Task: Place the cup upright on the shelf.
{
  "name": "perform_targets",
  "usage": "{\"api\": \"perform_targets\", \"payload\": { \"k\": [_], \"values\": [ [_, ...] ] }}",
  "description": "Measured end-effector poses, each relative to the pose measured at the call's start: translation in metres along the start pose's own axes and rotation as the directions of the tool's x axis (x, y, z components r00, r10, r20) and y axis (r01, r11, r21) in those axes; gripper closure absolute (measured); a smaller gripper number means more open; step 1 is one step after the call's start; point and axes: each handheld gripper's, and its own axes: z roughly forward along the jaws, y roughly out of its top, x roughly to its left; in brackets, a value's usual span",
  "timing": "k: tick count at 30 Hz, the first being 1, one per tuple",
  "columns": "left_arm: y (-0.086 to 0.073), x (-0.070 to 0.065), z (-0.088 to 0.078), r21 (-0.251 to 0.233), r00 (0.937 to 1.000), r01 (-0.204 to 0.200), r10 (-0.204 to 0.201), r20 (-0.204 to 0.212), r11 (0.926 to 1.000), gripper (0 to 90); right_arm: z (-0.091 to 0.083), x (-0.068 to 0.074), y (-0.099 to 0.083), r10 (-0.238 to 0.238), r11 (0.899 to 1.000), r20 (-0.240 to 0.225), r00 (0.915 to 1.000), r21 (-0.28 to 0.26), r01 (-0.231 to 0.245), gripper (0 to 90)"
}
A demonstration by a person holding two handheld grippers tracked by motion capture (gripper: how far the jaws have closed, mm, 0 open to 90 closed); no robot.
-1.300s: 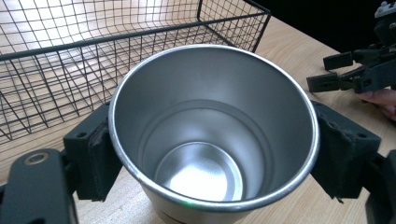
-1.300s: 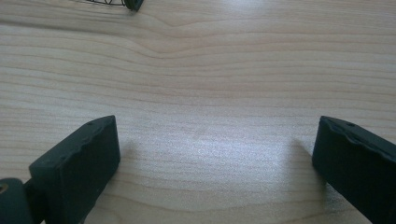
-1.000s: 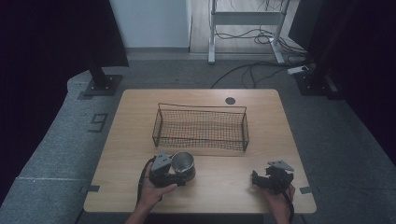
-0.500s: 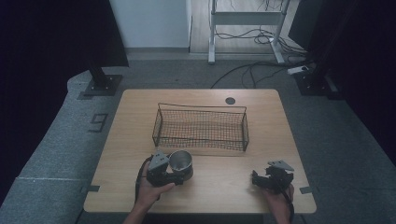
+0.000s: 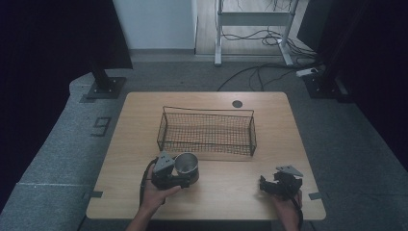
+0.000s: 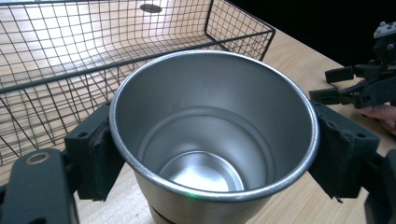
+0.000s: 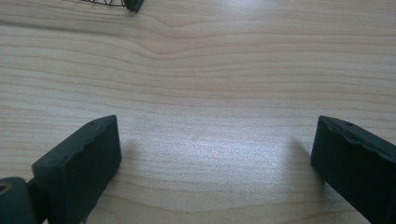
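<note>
On a pale wooden worktop a black wire basket sits across the middle, its long axis running side to side and its open top facing up, nothing visible inside it. Just in front of the basket's near left corner, close to its front wall but apart from it, an upright steel cup stands mouth up in the left gripper, whose two black pads press against opposite sides of the cup below its rim; whether its base rests on the wood or rides just above it cannot be told. From the left gripper view the cup fills the space between the jaws and the basket's mesh rises directly beyond it, so the basket lies straight ahead and slightly up over its near wall. The right gripper rests well apart at the worktop's near right corner, its jaws spread wide over bare wood and holding nothing. The left hand is plainly the nearer one for a drop into the basket.
</note>
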Motion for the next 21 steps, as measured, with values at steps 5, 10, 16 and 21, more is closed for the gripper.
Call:
{"api": "perform_targets", "payload": {
  "k": [5, 10, 16, 21],
  "values": [
    [0.006, 0.001, 0.0, -0.002, 1.0, -0.002, 0.002, 0.006, 1.0, 16.1, 0.0, 0.0, 0.0, -0.003, 1.0, 0.0, 1.0, -0.001, 0.003, 2.0],
    [0.01, 0.002, 0.0, -0.005, 0.9999, -0.003, 0.003, 0.01, 1.0, 16.1, 0.0, 0.0, 0.0, -0.001, 1.0, -0.001, 1.0, -0.003, 0.001, 2.3],
    [0.014, 0.003, 0.001, -0.005, 1.0, -0.007, 0.007, 0.002, 1.0, 16.1, 0.0, 0.0, 0.0, -0.001, 1.0, -0.001, 1.0, -0.003, 0.001, 2.5],
    [0.016, 0.003, 0.002, -0.005, 0.9999, -0.009, 0.009, -0.006, 0.9999, 16.1, 0.0, 0.0, 0.0, -0.002, 1.0, -0.002, 1.0, -0.004, 0.002, 2.6]
  ]
}}
